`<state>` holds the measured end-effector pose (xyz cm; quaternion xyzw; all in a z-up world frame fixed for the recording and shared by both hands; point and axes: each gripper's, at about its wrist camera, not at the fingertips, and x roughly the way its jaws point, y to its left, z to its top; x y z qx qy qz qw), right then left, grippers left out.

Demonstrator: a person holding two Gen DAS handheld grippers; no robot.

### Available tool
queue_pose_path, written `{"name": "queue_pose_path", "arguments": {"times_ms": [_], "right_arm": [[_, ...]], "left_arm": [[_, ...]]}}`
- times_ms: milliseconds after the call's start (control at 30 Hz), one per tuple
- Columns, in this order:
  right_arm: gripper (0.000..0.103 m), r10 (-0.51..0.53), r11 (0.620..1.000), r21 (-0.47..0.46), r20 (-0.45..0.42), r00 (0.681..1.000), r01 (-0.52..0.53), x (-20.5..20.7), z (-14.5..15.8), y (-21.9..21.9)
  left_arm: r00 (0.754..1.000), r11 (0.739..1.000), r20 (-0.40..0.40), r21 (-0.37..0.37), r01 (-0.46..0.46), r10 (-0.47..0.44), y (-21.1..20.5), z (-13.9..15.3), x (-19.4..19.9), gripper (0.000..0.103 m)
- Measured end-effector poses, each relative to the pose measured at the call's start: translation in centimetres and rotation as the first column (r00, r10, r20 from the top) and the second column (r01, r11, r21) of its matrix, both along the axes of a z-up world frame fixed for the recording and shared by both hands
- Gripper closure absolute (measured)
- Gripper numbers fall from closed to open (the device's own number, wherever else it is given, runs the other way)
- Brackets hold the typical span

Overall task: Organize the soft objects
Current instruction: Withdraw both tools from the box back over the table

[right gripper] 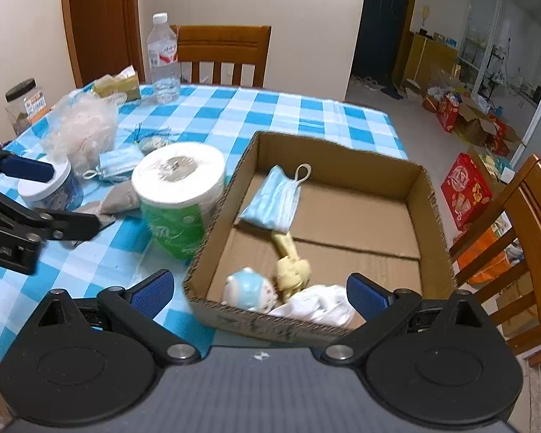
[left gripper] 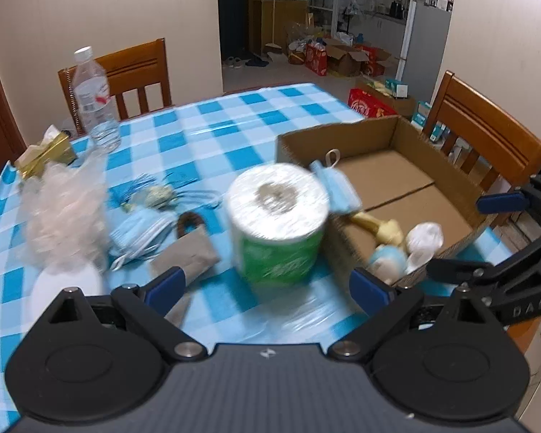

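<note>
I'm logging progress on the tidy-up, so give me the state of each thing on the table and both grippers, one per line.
left gripper: open, empty
right gripper: open, empty
cardboard box: open-topped, partly filled
blue face mask: lying in box
yellow plush: in box
white cloth: in box, crumpled
toilet paper roll: upright on table, beside the box
water bottle: upright, capped
grey pouch: lying on table

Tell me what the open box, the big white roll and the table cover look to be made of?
The box looks like plain brown corrugated cardboard: matte, with fluted cut edges. The roll seems to be soft white paper in glossy plastic wrap, green lower down, with shiny glints on top. The table cover is probably thin plastic sheet, blue-and-white checked, judging by its sheen and creases.
</note>
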<state>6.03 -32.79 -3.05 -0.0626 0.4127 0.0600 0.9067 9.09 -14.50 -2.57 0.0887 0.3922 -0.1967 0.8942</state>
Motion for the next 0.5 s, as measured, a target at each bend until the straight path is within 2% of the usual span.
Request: {"name": "queue_pose_path", "arguments": {"times_ms": [400, 500], "right_arm": [[0.000, -0.006, 1.000, -0.025, -0.059, 0.998, 0.005, 0.1, -0.7, 9.3], [0.000, -0.003, 0.999, -0.033, -0.072, 0.997, 0.000, 0.4, -1.1, 11.6]], "left_arm": [[0.998, 0.999, -0.057, 0.028, -0.024, 0.026, 9.8, -2.5, -0.9, 0.006], [0.998, 0.998, -0.044, 0.055, -0.035, 0.038, 11.9, -3.2, -0.9, 0.006]]}}
